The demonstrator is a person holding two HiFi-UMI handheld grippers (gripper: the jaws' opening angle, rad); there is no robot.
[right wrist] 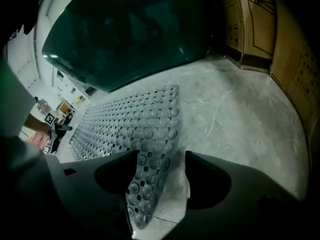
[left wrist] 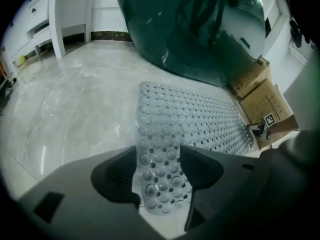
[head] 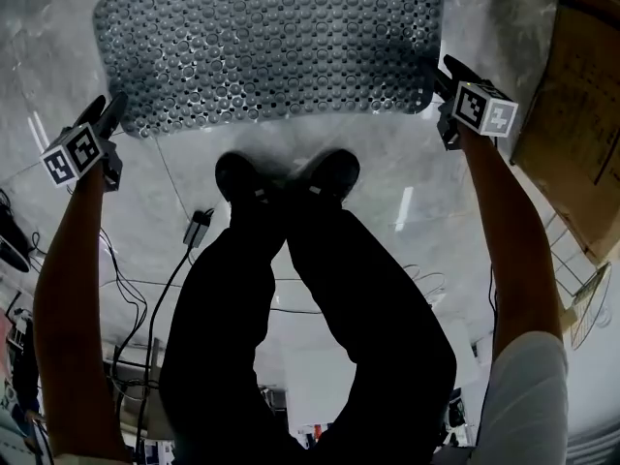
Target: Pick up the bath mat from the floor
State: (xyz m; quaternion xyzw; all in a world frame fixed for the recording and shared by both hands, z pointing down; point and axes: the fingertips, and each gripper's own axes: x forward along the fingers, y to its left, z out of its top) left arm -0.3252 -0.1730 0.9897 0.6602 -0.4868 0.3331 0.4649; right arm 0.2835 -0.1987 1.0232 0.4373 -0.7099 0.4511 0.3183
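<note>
Polished stone floor could let the bath mat skid away, since the left tongs and right tongs straddle its corners released, gripping nothing.

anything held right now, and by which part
Nothing held: left gripper and right gripper are open, each around a near corner of the bath mat.

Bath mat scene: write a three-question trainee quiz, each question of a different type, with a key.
1. True or false: the bath mat is rolled up.
2. What sits between the right gripper's jaws? A: a mat corner. B: a towel. C: a brush.
3. How do the left gripper's jaws stand?

Key
1: false, it lies spread on the floor.
2: A.
3: open, with a mat corner between them.
</note>
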